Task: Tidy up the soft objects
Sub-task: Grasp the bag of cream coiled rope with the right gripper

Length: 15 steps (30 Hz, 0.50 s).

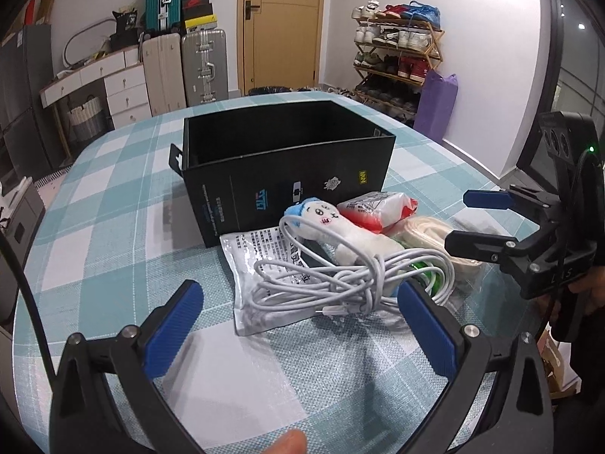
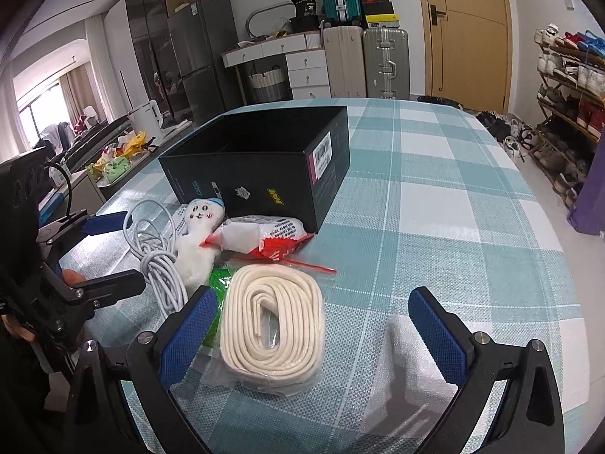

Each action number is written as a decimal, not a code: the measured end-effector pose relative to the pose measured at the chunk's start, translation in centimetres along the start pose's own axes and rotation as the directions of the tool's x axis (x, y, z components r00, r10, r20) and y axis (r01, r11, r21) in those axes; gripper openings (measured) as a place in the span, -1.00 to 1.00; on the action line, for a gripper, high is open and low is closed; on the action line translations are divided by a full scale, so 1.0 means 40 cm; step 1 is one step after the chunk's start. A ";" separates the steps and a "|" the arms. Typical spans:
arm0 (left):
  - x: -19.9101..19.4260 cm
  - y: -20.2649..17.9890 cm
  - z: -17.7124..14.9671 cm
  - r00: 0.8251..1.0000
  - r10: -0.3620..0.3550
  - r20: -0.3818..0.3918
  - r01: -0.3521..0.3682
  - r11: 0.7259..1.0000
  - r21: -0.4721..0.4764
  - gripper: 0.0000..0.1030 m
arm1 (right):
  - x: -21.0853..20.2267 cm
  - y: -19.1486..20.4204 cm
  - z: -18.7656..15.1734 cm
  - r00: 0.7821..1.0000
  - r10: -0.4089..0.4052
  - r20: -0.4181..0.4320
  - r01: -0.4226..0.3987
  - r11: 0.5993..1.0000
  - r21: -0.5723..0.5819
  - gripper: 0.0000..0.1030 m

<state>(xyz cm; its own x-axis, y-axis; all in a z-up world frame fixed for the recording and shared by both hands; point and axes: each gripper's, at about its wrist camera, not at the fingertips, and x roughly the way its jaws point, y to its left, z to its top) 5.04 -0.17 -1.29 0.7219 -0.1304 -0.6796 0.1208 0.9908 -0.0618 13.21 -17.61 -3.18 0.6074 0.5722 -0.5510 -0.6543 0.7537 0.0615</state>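
Note:
A pile of soft things lies in front of an open black box (image 1: pixel 287 166) (image 2: pixel 264 166): a white plush doll with a blue cap (image 1: pixel 340 230) (image 2: pixel 198 234), a tangled white cable (image 1: pixel 340 280) (image 2: pixel 159 265), a silver printed pouch (image 1: pixel 257 276), a red-and-white packet (image 1: pixel 374 208) (image 2: pixel 264 234), a green item (image 2: pixel 217 283) and a bagged coil of cream rope (image 2: pixel 276 325) (image 1: pixel 427 230). My left gripper (image 1: pixel 300 325) is open and empty just before the cable; it also shows in the right wrist view (image 2: pixel 113 253). My right gripper (image 2: pixel 310 336) is open around the rope coil's near end; it also shows in the left wrist view (image 1: pixel 465 223).
The table has a teal checked cloth (image 1: pixel 113 227) (image 2: pixel 453 208). A clear bubble-wrap piece (image 2: pixel 412 370) lies by my right gripper's right finger. Suitcases, drawers, a door and a shoe rack stand beyond the table.

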 end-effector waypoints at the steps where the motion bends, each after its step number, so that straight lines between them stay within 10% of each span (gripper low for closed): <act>1: 0.001 0.001 0.000 1.000 -0.001 -0.002 0.001 1.000 -0.006 1.00 | 0.004 0.000 -0.001 1.000 -0.001 -0.007 0.001 1.000 0.001 0.99; 15: 0.014 0.013 0.000 1.000 0.002 -0.028 -0.003 0.999 -0.034 1.00 | 0.026 0.012 -0.008 0.998 0.012 -0.060 -0.013 1.000 -0.018 0.98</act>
<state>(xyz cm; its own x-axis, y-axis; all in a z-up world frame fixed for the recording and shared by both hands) 5.51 0.29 -1.70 0.7030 -0.1271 -0.6997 0.0956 0.9919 -0.0842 13.35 -16.76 -3.99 0.5717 0.5608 -0.5989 -0.6699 0.7405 0.0539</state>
